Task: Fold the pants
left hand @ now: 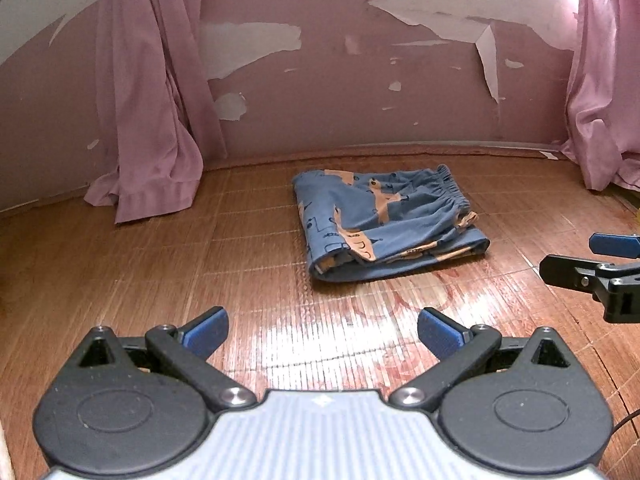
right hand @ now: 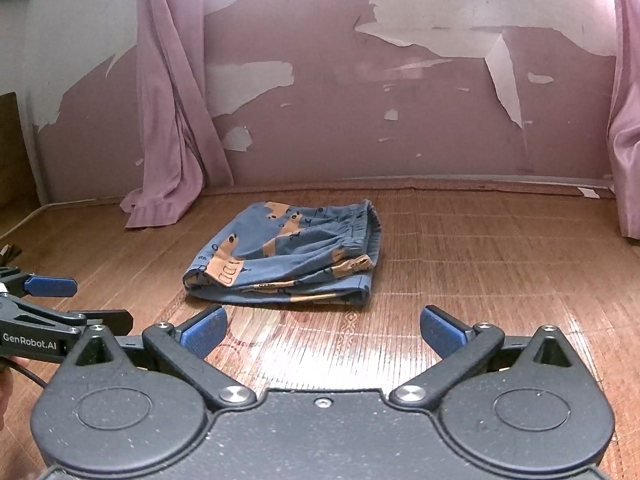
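Pants [left hand: 384,224] on the mat [left hand: 160,272], folded into a compact stack, well short of the wall [left hand: 360,92], between two curtains [left hand: 148,100]. Waistband at the right far corner, elastic ruffles showing; folded edge along the near side, layers visible there. Long axis roughly left to right, across both views.

Left gripper [left hand: 322,330] empty, blue pads [left hand: 206,330] spread wide, low over bare mat, with the pants ahead and a little to the right, apart from the fingertips. Right gripper [right hand: 324,328] likewise empty and spread wide, with the pants [right hand: 288,256] ahead and slightly to the left. In the right view, near edge of the stack just beyond the left pad [right hand: 204,330], no contact. Neither touching cloth.

Probably the right slightly nearer, judging by how close the near fold sits to its fingertips; hard to be sure through fisheye lenses. Each gripper visible at the edge of the other's view, side by side, both facing the wall.

Looks like the folding is done or nearly so: stack tidy, nothing trailing. For any further fold, approach straight forward onto the near edge, one gripper toward each end of the long axis. Loose top layers likely to slide if pinched singly.
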The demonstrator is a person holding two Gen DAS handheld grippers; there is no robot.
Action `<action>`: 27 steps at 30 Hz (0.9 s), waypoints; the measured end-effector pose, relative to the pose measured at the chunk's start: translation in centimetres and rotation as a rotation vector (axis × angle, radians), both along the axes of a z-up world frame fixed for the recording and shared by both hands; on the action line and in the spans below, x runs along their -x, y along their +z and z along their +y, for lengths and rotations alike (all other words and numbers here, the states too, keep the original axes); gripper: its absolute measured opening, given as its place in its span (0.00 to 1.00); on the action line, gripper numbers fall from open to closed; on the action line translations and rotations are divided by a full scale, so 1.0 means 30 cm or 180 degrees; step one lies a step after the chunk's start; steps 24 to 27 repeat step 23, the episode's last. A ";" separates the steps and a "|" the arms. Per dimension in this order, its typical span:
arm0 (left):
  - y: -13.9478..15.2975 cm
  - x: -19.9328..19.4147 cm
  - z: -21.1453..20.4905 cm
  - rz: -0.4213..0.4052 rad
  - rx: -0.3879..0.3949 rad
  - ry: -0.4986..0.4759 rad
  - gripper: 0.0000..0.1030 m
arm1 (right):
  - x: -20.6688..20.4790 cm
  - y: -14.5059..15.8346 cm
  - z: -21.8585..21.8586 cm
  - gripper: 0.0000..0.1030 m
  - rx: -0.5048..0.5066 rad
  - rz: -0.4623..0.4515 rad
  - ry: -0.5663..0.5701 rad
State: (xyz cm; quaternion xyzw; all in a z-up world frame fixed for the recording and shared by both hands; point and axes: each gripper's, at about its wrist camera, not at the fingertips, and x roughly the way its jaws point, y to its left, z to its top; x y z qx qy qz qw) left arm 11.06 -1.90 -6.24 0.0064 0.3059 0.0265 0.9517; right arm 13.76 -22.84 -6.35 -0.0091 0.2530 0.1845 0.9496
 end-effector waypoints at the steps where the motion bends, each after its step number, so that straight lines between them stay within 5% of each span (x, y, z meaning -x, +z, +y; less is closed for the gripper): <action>1: 0.000 0.000 0.001 0.0003 0.0003 0.0002 1.00 | 0.000 -0.001 0.000 0.99 0.0001 0.0004 0.0002; 27: -0.013 0.006 0.020 0.0147 0.0152 -0.0053 0.99 | -0.006 -0.010 0.001 0.99 0.0001 0.0058 0.0036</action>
